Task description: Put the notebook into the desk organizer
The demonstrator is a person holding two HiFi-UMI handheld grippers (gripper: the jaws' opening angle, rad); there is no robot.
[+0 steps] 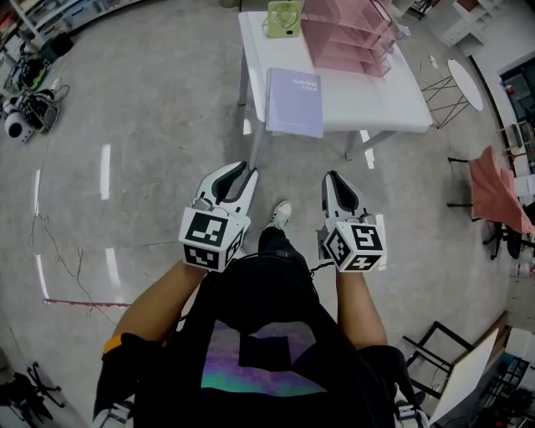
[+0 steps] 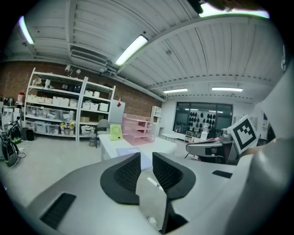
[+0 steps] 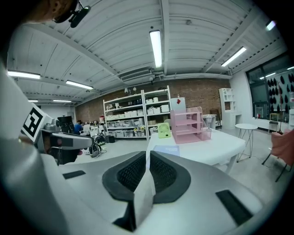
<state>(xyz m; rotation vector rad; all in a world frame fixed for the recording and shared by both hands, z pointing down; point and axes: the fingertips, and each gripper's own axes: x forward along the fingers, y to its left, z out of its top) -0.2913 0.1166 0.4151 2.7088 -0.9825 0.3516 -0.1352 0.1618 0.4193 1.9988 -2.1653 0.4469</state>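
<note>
A lilac spiral notebook lies flat on the white table, at its near left part. The pink tiered desk organizer stands at the table's far side. Both grippers hang over the floor, well short of the table. My left gripper has a narrow gap between its jaws and holds nothing. My right gripper is shut and empty. The left gripper view looks past the left gripper to the notebook and the organizer. The right gripper view shows the right gripper, the notebook and the organizer.
A small green device stands left of the organizer. A round white side table and a chair with pink cloth are to the right. Cables and gear lie on the floor at left. Storage shelves line the back wall.
</note>
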